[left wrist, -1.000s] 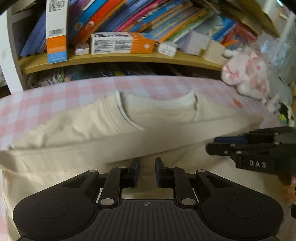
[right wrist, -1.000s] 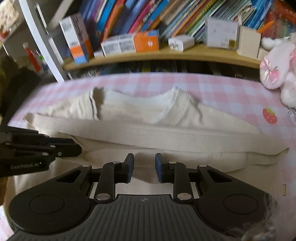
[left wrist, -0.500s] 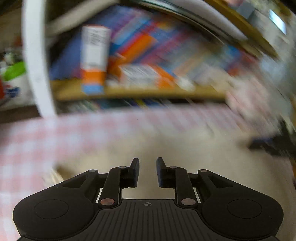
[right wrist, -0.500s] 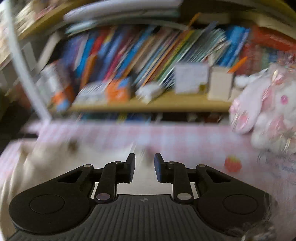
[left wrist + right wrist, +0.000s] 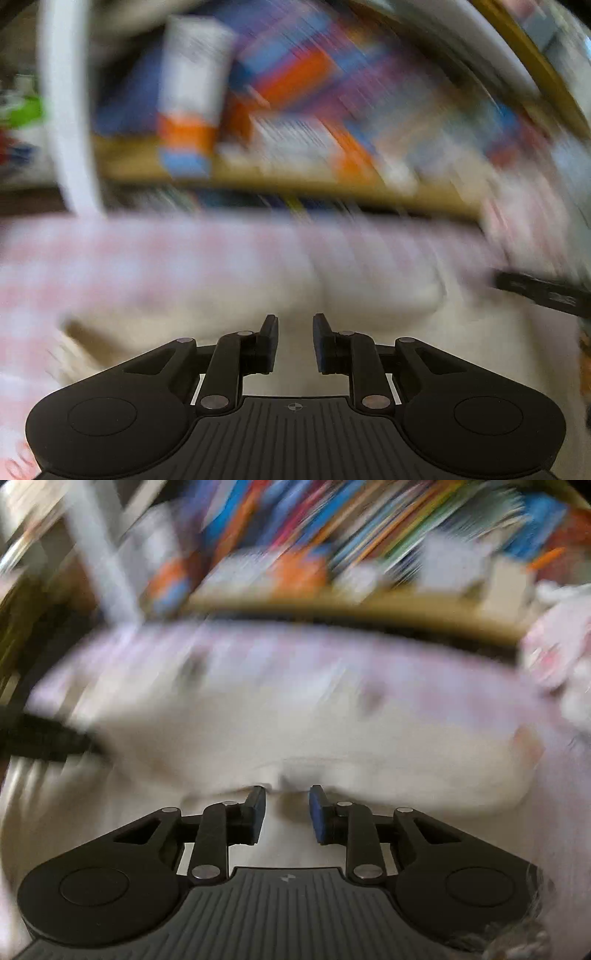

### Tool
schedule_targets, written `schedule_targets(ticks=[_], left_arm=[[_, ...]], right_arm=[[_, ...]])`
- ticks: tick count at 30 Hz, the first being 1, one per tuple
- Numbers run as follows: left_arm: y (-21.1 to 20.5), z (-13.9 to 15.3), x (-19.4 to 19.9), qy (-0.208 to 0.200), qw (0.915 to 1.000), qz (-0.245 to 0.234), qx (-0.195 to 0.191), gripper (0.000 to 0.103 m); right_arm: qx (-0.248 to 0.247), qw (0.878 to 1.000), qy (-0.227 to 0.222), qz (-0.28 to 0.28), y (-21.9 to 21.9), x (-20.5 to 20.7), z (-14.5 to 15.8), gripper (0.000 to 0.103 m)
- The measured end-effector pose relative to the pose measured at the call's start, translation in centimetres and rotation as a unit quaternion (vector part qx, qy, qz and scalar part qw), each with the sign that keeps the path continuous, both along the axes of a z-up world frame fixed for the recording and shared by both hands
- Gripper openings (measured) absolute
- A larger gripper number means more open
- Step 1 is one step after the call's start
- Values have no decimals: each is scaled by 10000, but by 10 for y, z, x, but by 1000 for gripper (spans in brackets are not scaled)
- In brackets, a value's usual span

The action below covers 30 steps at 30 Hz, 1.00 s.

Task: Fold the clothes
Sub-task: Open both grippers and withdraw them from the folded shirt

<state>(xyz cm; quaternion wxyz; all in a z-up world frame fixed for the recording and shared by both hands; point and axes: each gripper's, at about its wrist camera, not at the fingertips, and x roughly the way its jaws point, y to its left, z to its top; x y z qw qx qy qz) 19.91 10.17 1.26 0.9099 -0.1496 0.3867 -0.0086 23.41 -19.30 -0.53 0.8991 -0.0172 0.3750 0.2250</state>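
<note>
A cream shirt [image 5: 369,295] lies on the pink checked tablecloth [image 5: 147,254], blurred by motion in both views. My left gripper [image 5: 294,343] is open and empty just above the shirt. My right gripper [image 5: 283,814] is open and empty over the shirt [image 5: 258,731], near a fold edge. The right gripper shows as a dark shape at the right of the left wrist view [image 5: 543,295]. The left gripper shows at the left of the right wrist view [image 5: 48,738].
A wooden shelf [image 5: 295,181] with books and boxes runs behind the table. A white post [image 5: 70,122] stands at the back left. A pink plush toy [image 5: 557,642] sits at the right edge of the table.
Both grippers have swung fast, first up towards the shelf, now back down over the shirt. Both stay open with a small gap. The views are blurred now.
</note>
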Motion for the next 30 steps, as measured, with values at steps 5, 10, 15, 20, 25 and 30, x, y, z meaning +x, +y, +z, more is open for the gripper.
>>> schedule_targets(ticks=[5,10,15,20,25,30], left_arm=[[42,3,-30,37,9992,296,259,24],[85,6,-60,79,9969,591,514,24],[91,-10,-63,364,9965,580,481,32],[81,-7,-59,278,9965,319,724,38],[78,-11,-50,355,9926,187,1148,40],[84,-22,-36,394,9926,164,1134,37]], right_arm=[[497,9930,-565,-915,-43,24,40,26],[-213,9954,-372,-853,-84,9,21,29],[-322,9959,76,-846,-105,15,-4,35],[-429,9957,202,-791,-89,33,-15,40],[-277,9955,-72,-899,-89,29,-11,11],[257,9909,-865,-995,-97,-7,19,11]])
